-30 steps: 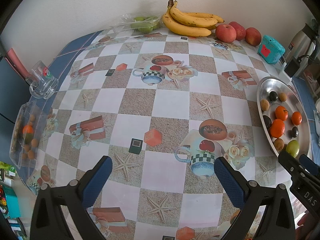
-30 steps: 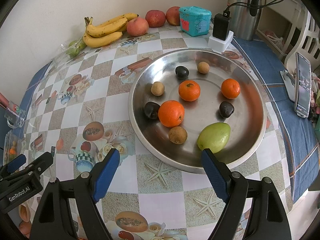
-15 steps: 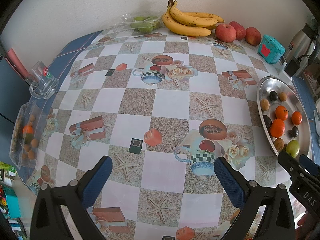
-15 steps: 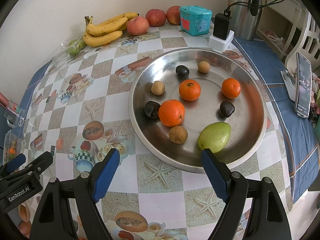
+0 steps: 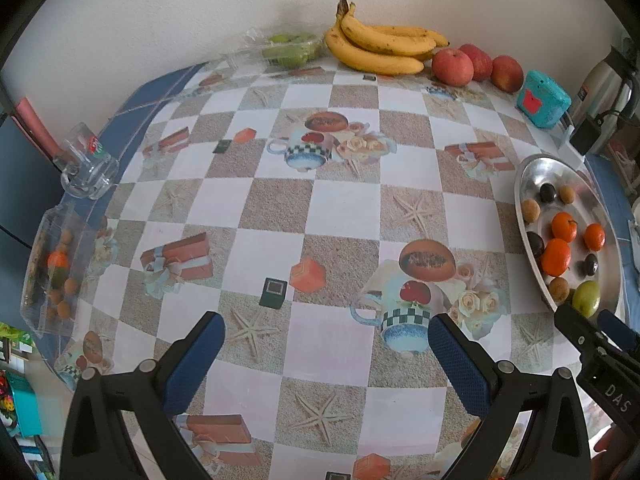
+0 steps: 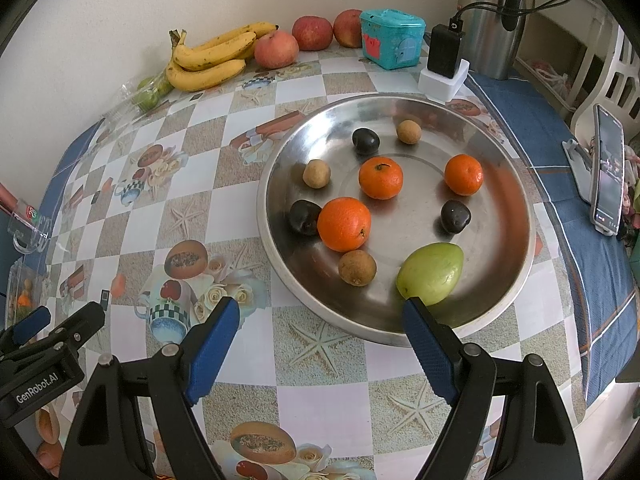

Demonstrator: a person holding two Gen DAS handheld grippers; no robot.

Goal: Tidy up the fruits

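A round steel tray (image 6: 516, 208) holds three oranges (image 6: 344, 224), three dark plums (image 6: 305, 217), three small brown fruits (image 6: 357, 267) and a green mango (image 6: 432, 273). My right gripper (image 6: 322, 314) is open and empty, hovering just in front of the tray's near rim. My left gripper (image 5: 326, 332) is open and empty over the checkered tablecloth, with the tray (image 5: 528, 172) far to its right. Bananas (image 5: 380, 48), three red apples (image 5: 452, 66) and bagged green fruits (image 5: 290, 49) lie along the back wall.
A teal tin (image 6: 390, 38), a charger on a white block (image 6: 444, 68) and a steel kettle (image 6: 496, 16) stand behind the tray. A phone on a stand (image 6: 606, 168) is at the right. A glass mug (image 5: 86, 160) and a clear box of small fruits (image 5: 52, 268) sit at the left edge.
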